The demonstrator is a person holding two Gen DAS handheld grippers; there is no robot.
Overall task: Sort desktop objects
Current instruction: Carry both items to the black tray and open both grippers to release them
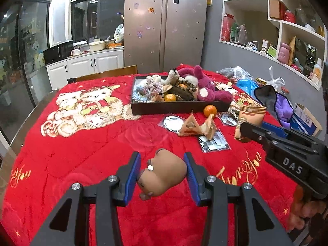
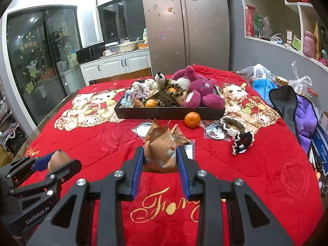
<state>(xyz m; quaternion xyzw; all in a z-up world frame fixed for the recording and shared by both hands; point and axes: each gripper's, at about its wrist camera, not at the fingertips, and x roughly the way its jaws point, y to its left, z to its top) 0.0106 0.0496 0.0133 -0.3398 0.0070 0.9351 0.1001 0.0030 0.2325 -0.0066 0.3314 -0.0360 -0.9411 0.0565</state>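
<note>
My left gripper [image 1: 162, 163] is shut on a brown capybara toy [image 1: 162, 173] and holds it above the red blanket; it also shows in the right wrist view [image 2: 58, 161]. My right gripper [image 2: 158, 154] is shut on a tan snack packet [image 2: 161, 149], also seen in the left wrist view [image 1: 249, 121]. A dark tray [image 2: 168, 113] at the far middle holds a magenta plush [image 2: 199, 94], an orange, crochet pieces and beads. A loose orange [image 2: 192, 119] lies in front of the tray.
Two more tan packets [image 1: 196, 126], round badges [image 1: 173, 122], a black card packet [image 1: 214, 142] and a crochet piece [image 2: 238, 132] lie on the blanket. A purple cloth [image 2: 305, 121], a blue box and plastic bags crowd the right edge. A fridge and shelves stand behind.
</note>
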